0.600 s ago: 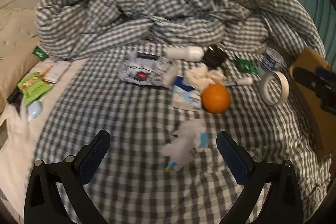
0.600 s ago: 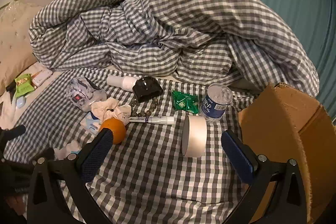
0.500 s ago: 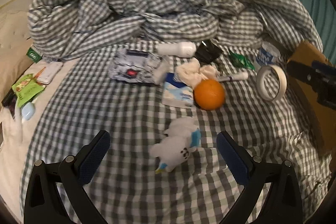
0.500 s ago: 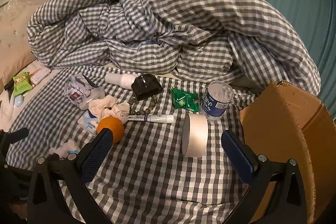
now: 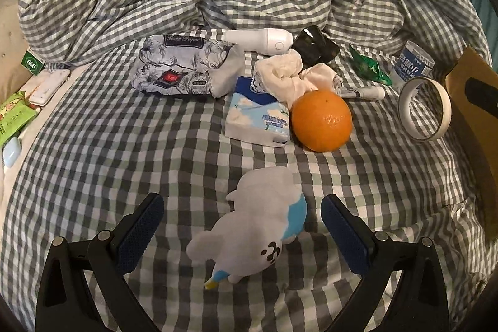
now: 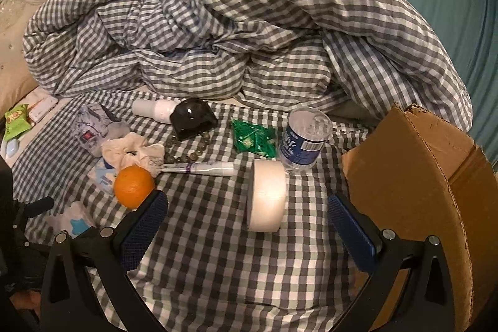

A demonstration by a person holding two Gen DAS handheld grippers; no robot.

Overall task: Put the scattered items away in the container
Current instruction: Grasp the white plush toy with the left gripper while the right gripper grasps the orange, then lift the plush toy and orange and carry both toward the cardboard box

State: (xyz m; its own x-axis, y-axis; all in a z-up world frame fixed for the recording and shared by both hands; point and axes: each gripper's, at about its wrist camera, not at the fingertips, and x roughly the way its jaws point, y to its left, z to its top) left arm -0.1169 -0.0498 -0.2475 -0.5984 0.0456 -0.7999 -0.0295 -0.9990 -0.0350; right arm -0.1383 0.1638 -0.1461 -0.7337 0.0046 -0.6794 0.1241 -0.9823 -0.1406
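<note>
Scattered items lie on a checked bed sheet. My left gripper (image 5: 241, 227) is open with a white and blue plush toy (image 5: 249, 226) between its fingers, not touching them. Beyond it lie an orange (image 5: 322, 120), a tissue pack (image 5: 258, 122), a white cloth (image 5: 286, 73) and a patterned wipes pack (image 5: 180, 66). My right gripper (image 6: 247, 223) is open and empty, with a tape roll (image 6: 267, 195) standing just ahead of it. The cardboard box (image 6: 414, 176) stands open at the right. The orange also shows in the right wrist view (image 6: 133, 185).
A water bottle (image 6: 303, 142), green packet (image 6: 255, 139), pen (image 6: 202, 167), black case (image 6: 193, 118), bead bracelet (image 6: 186, 151) and white bottle (image 6: 154, 109) lie further back. A bunched checked duvet (image 6: 249, 36) fills the rear. Small packets (image 5: 15, 114) lie at the left edge.
My left gripper has moved forward and down, so the plush toy now sits between its fingers. My right gripper has edged slightly towards the tape roll.
</note>
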